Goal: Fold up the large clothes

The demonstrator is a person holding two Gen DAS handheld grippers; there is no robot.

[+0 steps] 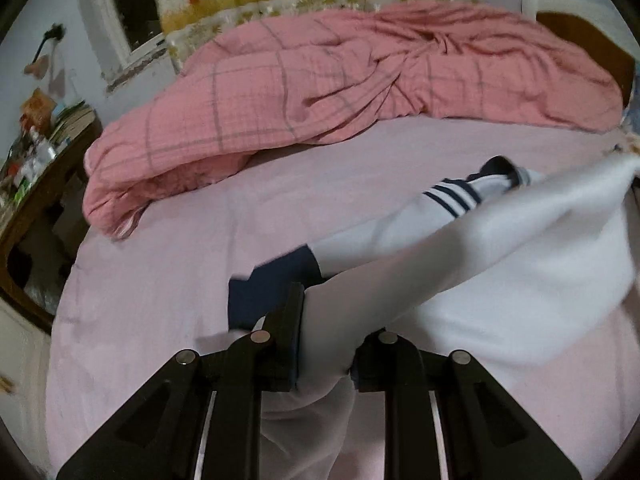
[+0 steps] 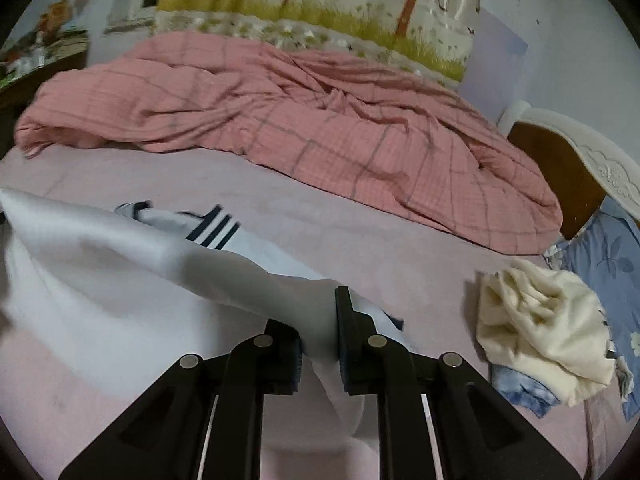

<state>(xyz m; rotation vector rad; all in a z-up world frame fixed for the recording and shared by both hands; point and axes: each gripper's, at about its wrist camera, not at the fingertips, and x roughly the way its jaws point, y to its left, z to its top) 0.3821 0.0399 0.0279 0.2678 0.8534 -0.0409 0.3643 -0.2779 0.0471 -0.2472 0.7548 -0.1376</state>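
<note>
Step in hand: a fold of the white sailor-collar top (image 1: 500,264), carried across the pink bedsheet (image 1: 160,300). The left gripper (image 1: 326,340) is clamped on one part of its white cloth, beside a navy cuff (image 1: 272,284); the right gripper (image 2: 320,336) is clamped on another part. The cloth is lifted and stretched between them, while the striped collar (image 2: 214,230) lies on the sheet. The next move likely calls for lowering both held parts together, edges aligned, clear of the pink checked quilt (image 2: 320,128) and the cream garment (image 2: 536,328).
</note>
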